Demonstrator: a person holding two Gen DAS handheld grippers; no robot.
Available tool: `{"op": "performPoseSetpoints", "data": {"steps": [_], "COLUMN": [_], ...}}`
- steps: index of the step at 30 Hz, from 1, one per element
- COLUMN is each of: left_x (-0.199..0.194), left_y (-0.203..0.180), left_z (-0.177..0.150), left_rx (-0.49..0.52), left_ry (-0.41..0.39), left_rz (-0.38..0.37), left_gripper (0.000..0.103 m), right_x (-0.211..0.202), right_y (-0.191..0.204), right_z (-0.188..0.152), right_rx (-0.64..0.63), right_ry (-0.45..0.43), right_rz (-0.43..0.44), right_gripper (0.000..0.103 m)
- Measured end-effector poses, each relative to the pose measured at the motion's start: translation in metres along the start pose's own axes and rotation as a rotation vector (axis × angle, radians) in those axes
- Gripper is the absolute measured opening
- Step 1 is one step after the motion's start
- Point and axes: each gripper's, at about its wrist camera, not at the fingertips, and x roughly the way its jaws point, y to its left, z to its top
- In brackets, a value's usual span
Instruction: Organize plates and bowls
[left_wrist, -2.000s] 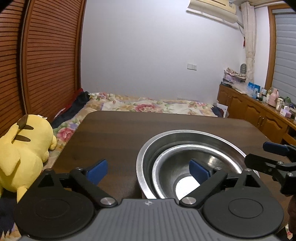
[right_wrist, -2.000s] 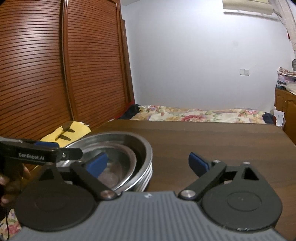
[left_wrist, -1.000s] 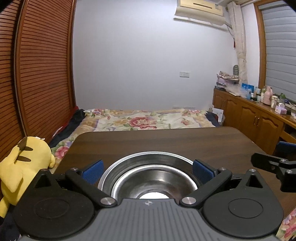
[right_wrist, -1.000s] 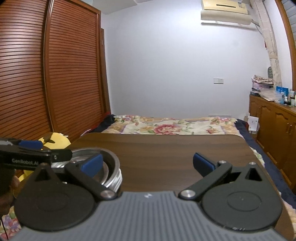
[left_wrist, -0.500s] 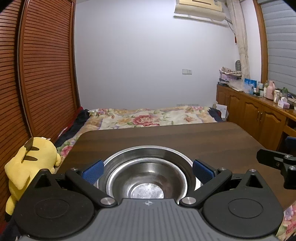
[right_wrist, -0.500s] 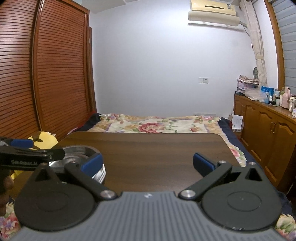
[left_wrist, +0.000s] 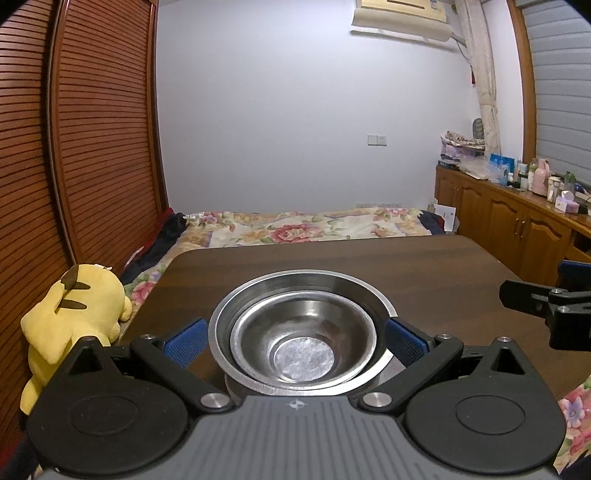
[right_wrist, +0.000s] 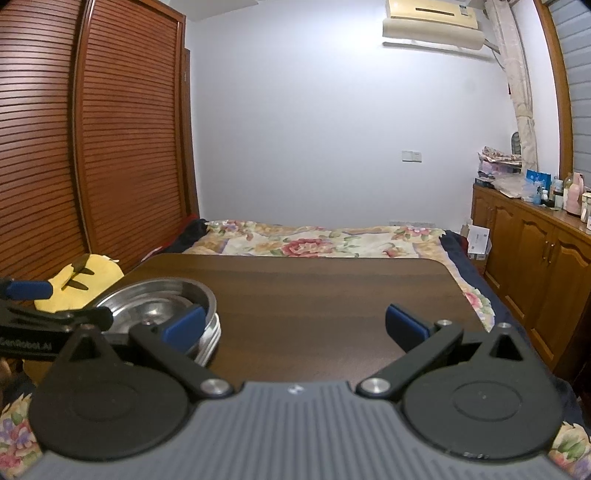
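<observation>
Both claws wide apart: left claw (left_wrist: 295, 339) straddles the nested steel bowls (left_wrist: 301, 332); an uneven squeeze could push them off the tabletop (left_wrist: 424, 269)

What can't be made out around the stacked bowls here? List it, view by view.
- Left wrist view: the near base of the stacked bowls is hidden by the left gripper body.
- Left wrist view: the right gripper is cut off by the frame edge.
- Right wrist view: how many pieces are in the stack; a blue pad and the left gripper cover it.
- Both views: the table near edge.
</observation>
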Motion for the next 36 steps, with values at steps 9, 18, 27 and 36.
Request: {"op": "performPoseSetpoints", "data": {"steps": [9, 18, 27, 36], "left_x": [0.007, 0.019, 0.019, 0.018], "left_y": [0.002, 0.001, -0.003, -0.002], "left_z": [-0.011, -0.027, -0.031, -0.031], "left_rx": [-0.012, -0.023, -0.011, -0.018], "left_ry": [0.0, 0.027, 0.033, 0.032], "left_rz": [0.023, 0.023, 0.013, 0.017], "left_gripper": [0.103, 0.103, 0.103, 0.103], "right_x": [-0.004, 0.002, 0.007, 0.007], "right_y": [0.002, 0.0, -0.001, -0.003], "right_z": [-0.005, -0.02, -0.03, -0.03], "right_rx": [-0.006, -0.001, 0.007, 0.007], "right_ry": [0.015, 0.008, 0.041, 0.043], "right_rz": [0.008, -0.018, -0.022, -0.03], "right_gripper": [0.103, 0.103, 0.103, 0.103]}}
